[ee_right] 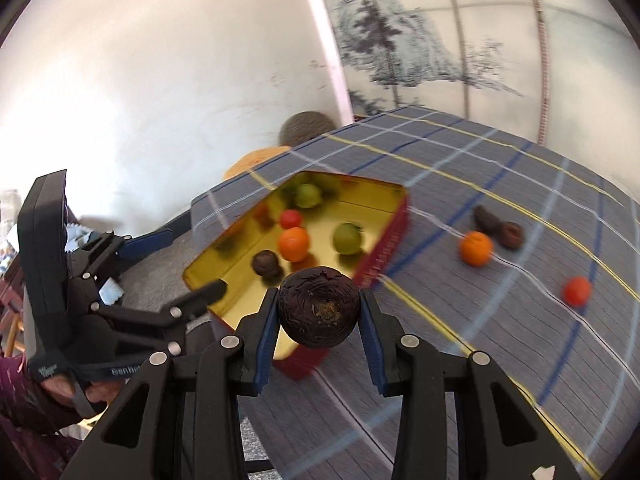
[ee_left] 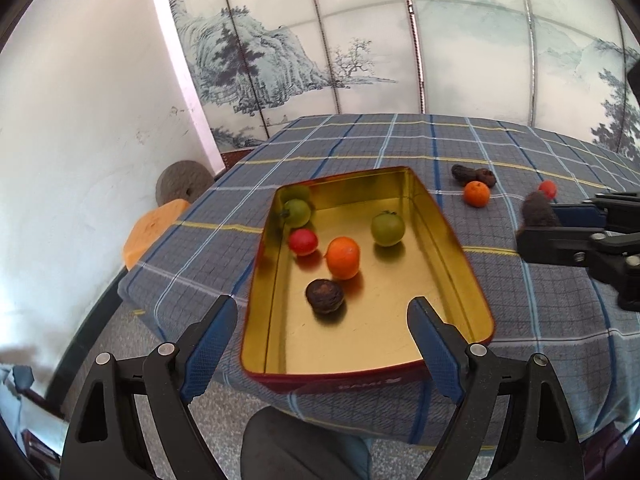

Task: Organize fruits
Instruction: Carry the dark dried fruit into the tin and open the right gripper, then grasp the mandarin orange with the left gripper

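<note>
Right claw (ee_right: 318, 312) is clamped on a dark wrinkled round fruit (ee_right: 318, 310), one pad on each side, held in the air just off the near right corner of the gold tin tray (ee_right: 372, 196). The right wrist view is motion-blurred, so the exact height above the cloth is unclear.

Left claw (ee_left: 324, 332) has its fingers spread wide with nothing between them, hovering over the tray's near edge, which sits at the near edge of the table (ee_left: 400, 140).

In the tray: two green fruits (ee_left: 387, 229) (ee_left: 297, 212), a small red one (ee_left: 303, 241), an orange (ee_left: 343, 257) and another dark wrinkled fruit (ee_left: 325, 296).

Not yet in the tray, on the plaid cloth toward the table's right side: a second orange (ee_left: 476, 193), two dark shrivelled fruits (ee_left: 474, 175) touching each other just behind it, and a small red fruit (ee_left: 547, 189) further right.

Key relation: the tray's open floor lies ahead and left of the right claw. The held fruit is round, so no long axis matters. My read: the next move is a short carry over the tray's right wall, then release over the bare near-right part of the floor. The right claw is the nearer one to the remaining fruits.

Risk: a round fruit on smooth metal probably rolls and may knock the others.
</note>
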